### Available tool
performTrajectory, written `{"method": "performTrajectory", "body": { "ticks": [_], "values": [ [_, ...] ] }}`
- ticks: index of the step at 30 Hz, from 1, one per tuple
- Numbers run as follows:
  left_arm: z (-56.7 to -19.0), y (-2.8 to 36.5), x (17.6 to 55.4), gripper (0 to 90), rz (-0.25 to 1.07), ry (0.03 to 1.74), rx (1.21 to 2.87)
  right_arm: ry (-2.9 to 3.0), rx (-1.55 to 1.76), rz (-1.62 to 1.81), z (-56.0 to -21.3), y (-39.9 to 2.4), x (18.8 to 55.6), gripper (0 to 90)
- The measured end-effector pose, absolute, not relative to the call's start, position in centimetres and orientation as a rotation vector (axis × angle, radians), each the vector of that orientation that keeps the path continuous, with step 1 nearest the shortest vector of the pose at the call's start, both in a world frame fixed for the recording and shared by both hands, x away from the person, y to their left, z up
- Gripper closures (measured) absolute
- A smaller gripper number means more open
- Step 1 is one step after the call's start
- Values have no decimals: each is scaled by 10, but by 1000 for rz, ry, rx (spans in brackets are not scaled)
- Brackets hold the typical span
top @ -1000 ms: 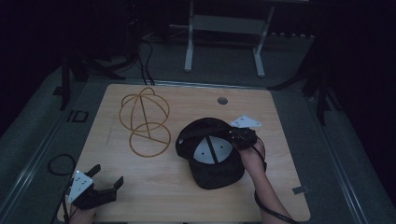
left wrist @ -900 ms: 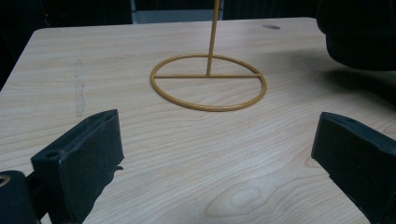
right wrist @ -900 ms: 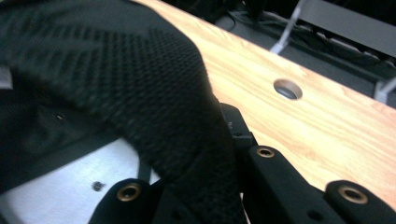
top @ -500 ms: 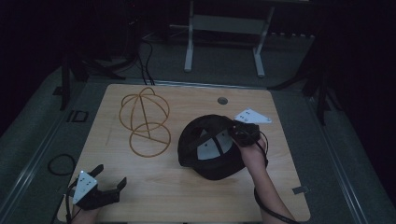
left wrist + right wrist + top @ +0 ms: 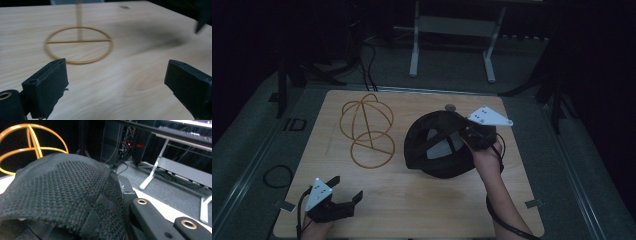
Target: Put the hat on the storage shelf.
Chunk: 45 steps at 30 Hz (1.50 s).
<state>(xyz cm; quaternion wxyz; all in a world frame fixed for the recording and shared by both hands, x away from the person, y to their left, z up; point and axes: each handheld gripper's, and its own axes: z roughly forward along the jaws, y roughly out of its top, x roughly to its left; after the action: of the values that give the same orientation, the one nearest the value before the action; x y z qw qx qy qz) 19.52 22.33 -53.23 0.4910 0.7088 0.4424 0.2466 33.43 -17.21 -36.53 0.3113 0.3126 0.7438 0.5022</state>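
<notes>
Cap: we see a black mesh cap (image 5: 437, 147) lifted and tilted at table centre-right, open underside w/ pale lining turned toward the camera in the high view; its lower edge looks at or just off the wood, can't tell which. In the right gripper view its knit crown (image 5: 60, 192) sits right up against the lens.

Right gripper: right gripper (image 5: 469, 137) is clamped on the cap's rim at the cap's right side, jaws pinched tight on fabric; grey three-cornered plate on top, the person's forearm running in from the bottom edge, cable trailing by the wrist.

Left gripper: left gripper (image 5: 344, 192) is near the table's front-left corner, well apart from the cap. Jaws spread wide, nothing between them; in the left gripper view we see bare wood btwn the two black pads (image 5: 48, 85).

Wire stand: an orange wire hat frame (image 5: 367, 130) stands left of the cap, near but not touching; domed hoops up top, flat ring w/ a crossbar at the base. The ring (image 5: 78, 45) lies ahead of the left gripper's pads.

Table: light wooden table (image 5: 422, 200), small round dark spot near its far edge.

Beyond: dim room, grey metal stand legs (image 5: 452, 45) on the floor past the table, cables on the floor at left.
</notes>
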Motion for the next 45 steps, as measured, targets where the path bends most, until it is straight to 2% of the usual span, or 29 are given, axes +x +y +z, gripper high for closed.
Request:
{"method": "performTrajectory", "body": {
  "ticks": [6, 8, 11, 24, 34, 38, 45],
  "values": [
    [-512, 190, 202, 52, 481, 969, 1739, 1939, 791, 1337, -353, -170, 322, 899],
    [-512, 190, 202, 53, 481, 969, 1739, 1939, 791, 1340, -352, -170, 322, 898],
    [-503, 165, 209, 53, 479, 882, 1768, 1947, 794, 1354, -352, -172, 320, 898],
    [-489, 109, 232, 55, 549, 800, 1748, 1955, 797, 1377, -359, -171, 318, 898],
    [-478, 86, 249, 81, 646, 801, 1688, 1963, 777, 1405, -359, -168, 314, 898],
    [-474, 80, 256, 157, 667, 829, 1653, 1962, 766, 1422, -356, -168, 311, 898],
    [-466, 77, 264, 463, 725, 834, 1640, 1946, 752, 1421, -353, -172, 306, 898]
  ]
}}
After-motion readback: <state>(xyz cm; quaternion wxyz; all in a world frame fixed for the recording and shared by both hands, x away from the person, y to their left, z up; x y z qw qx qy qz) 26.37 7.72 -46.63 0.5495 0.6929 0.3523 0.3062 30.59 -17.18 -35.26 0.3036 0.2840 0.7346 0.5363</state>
